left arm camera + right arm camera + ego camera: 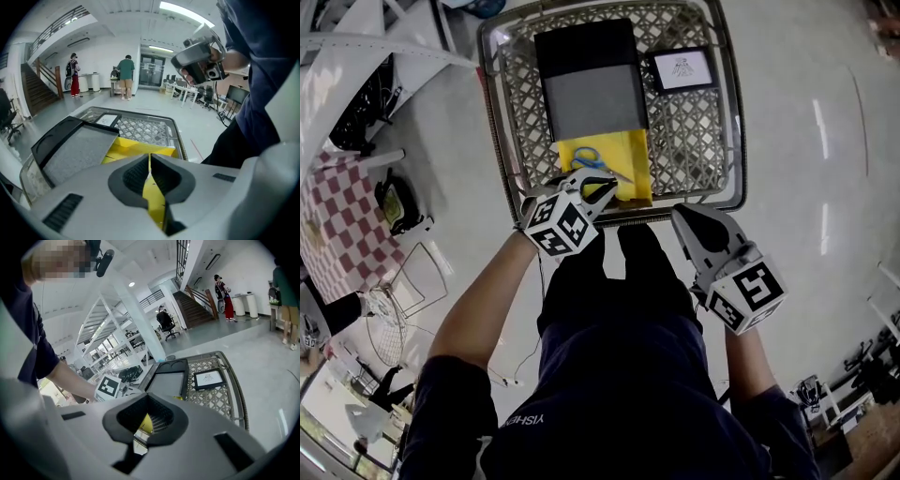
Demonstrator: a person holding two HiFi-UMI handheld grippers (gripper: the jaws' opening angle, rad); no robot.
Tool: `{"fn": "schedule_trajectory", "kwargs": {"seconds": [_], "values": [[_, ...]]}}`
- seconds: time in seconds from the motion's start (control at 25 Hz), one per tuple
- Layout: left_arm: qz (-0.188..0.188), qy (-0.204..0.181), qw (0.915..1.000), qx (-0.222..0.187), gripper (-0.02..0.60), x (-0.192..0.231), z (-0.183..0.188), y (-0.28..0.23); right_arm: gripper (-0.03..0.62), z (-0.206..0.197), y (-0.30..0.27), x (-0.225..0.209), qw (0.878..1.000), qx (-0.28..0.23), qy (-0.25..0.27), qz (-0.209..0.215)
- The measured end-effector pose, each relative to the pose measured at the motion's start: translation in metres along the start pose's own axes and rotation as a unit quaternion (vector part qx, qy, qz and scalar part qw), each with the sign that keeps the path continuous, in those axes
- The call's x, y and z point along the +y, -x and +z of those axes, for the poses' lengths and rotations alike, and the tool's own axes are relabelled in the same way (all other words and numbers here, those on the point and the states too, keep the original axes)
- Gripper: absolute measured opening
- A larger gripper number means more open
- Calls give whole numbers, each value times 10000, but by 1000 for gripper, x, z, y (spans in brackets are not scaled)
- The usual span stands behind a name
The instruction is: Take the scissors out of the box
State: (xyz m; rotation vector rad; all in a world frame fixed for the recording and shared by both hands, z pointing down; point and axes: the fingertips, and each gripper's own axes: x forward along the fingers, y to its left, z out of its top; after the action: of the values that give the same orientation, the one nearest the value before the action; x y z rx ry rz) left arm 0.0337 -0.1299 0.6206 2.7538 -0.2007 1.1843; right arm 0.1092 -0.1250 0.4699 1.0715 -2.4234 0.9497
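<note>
Both pairs of jaws are together and empty. The left gripper (602,190) hangs over the near end of the yellow tray (635,155), and the right gripper (682,217) sits just outside the mesh basket (734,112). Blue-handled scissors (592,159) lie in that tray, which sticks out of the black box (592,80). This looks like the approach step. Next, the left jaws must part and straddle the handles.

We find all three views bright and evenly lit from overhead. In the head view the pale floor (787,84) carries long white streaks of glare, and shadows are faint. A ceiling strip light (185,10) burns out to pure white in the left gripper view. Both gripper views bend straight lines hard and fall to black at the corners. The left tongs (149,159) and right tongs (148,399) look soft, close to the lens.
</note>
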Motion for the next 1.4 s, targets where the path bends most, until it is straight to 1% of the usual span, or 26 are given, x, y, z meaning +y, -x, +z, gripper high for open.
{"fn": "schedule_trajectory", "kwargs": {"seconds": [0.16,0.28,0.32,0.44,0.56,0.68,0.92,1.04,1.12,1.2,1.32,1.4], "values": [[-203,-365,9985,343,29,0,-14,-17,18,-8,4,-7,9998,19,-130,-128],[-428,-814,9935,670,35,-3,-24,-31,17,-14,4,-13,9996,40,-213,-183],[-511,-973,9909,776,53,-4,-27,-35,17,-16,5,-14,9995,48,-237,-201],[-734,-1471,9807,1058,88,-8,-35,-46,17,-19,5,-18,9993,56,-295,-237],[-844,-1965,9675,1350,125,-10,-44,-54,17,-20,6,-21,9990,58,-351,-271],[-926,-2296,9558,1589,146,-12,-52,-61,17,-25,10,-24,9986,69,-416,-314],[-989,-2580,9423,1889,146,-8,-56,-69,17,-29,13,-31,9980,69,-509,-368],[-1089,-2731,9329,2082,143,-10,-61,-74,18,-30,12,-33,9979,72,-532,-367],[-1145,-2806,9270,2209,129,-10,-66,-76,17,-31,12,-33,9978,75,-538,-368],[-1198,-2823,9239,2289,118,-11,-68,-77,17,-31,12,-33,9978,72,-544,-365],[-1266,-2813,9215,2359,110,-13,-69,-77,17,-30,13,-33,9978,68,-546,-364],[-1306,-2880,9177,2404,93,-15,-70,-76,17,-29,14,-32,9978,65,-541,-366]]}}
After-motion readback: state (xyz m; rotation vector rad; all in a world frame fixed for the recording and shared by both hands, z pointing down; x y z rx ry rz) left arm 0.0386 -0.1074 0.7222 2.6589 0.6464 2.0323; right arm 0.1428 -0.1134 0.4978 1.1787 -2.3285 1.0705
